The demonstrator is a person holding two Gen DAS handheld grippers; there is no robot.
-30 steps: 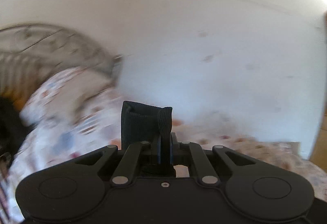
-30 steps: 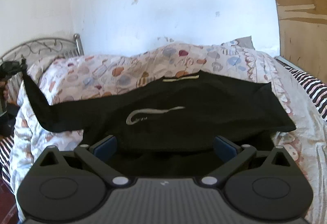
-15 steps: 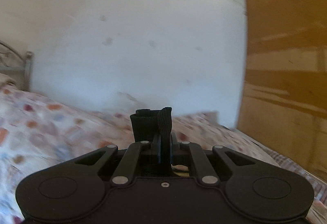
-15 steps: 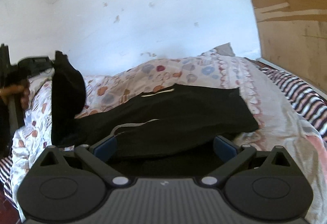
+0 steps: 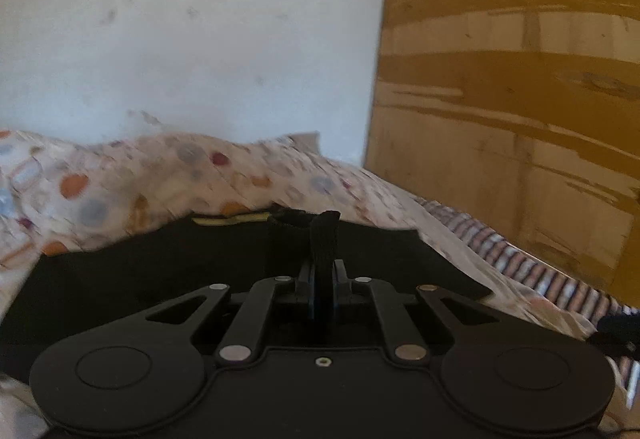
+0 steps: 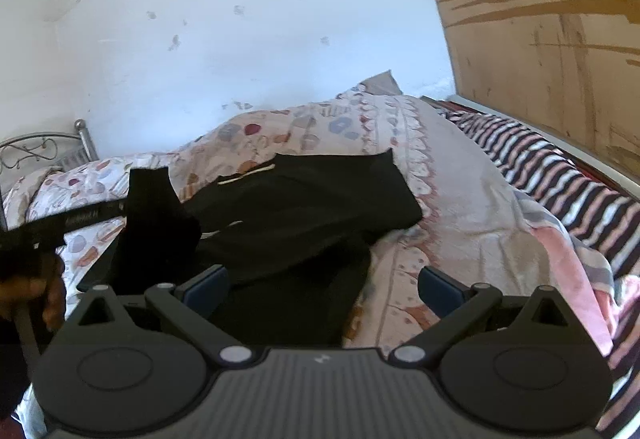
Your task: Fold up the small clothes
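Between the shut blue pads of the left tongs (image 5: 323,289) stands a pinched fold of black cloth, the sleeve end (image 5: 322,235) of the black shirt (image 6: 304,207), held up over the rest of the garment. From the right wrist view that lifted sleeve hangs as a dark flap at the left, just above the shirt's body, which lies spread on the patterned quilt (image 6: 460,199) of the bed. The right tongs (image 6: 324,285) stand released, jaws wide and empty, with the shirt's lower part lying under and between them but not pressed by either pad. I judge the shirt to be light, limp and quick to sag, so it should not slip from a firm pinch but will droop and wrinkle wherever it is unsupported. A hem, cuff or seam looks the best hold, since a doubled edge gives the pads more to bite. A striped blanket (image 6: 560,175) lies beyond, toward the brown board wall (image 6: 560,39).
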